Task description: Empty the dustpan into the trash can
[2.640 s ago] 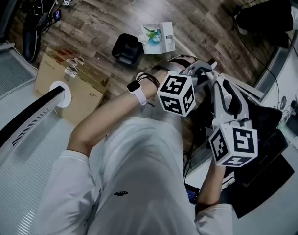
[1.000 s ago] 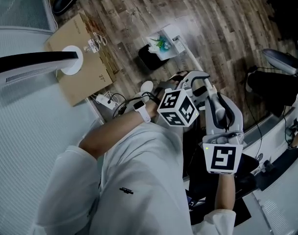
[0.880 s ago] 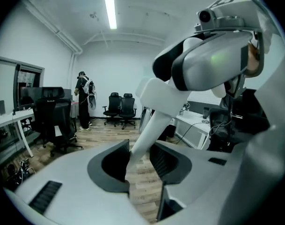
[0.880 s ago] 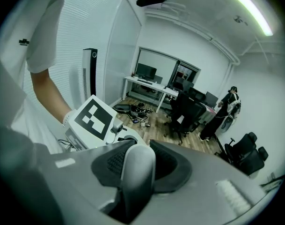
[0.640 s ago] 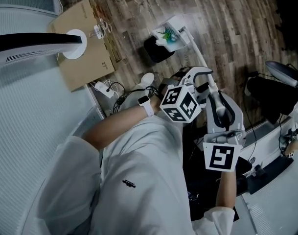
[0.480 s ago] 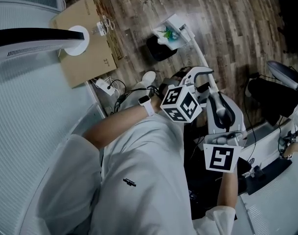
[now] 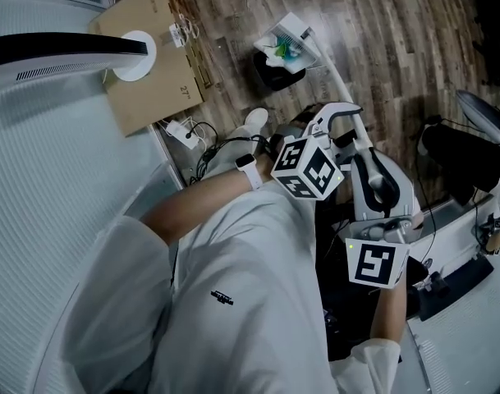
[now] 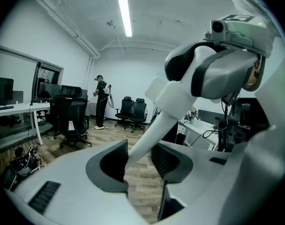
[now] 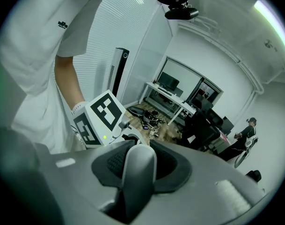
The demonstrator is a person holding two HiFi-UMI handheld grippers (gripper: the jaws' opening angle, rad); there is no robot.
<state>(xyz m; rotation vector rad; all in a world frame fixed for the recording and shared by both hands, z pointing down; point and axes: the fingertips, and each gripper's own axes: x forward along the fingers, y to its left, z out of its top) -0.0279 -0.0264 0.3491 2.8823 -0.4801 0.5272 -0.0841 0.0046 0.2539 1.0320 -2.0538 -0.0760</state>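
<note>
In the head view the dustpan (image 7: 285,41), with green litter (image 7: 276,52) in it, lies at 12 o'clock from both grippers; the black trash can (image 7: 268,71) sits at its 7 o'clock, perhaps touching it; the dustpan's white handle (image 7: 330,74) runs toward 5 o'clock; the right gripper (image 9: 138,162) is clamped on that handle; the left gripper (image 8: 140,159) has just been spreading its jaws, with the handle loose between them.

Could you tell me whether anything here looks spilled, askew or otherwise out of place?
Nothing looks spilled: the litter sits in the dustpan by the trash can. Only a power strip with tangled cables lies loose on the floor.
</note>
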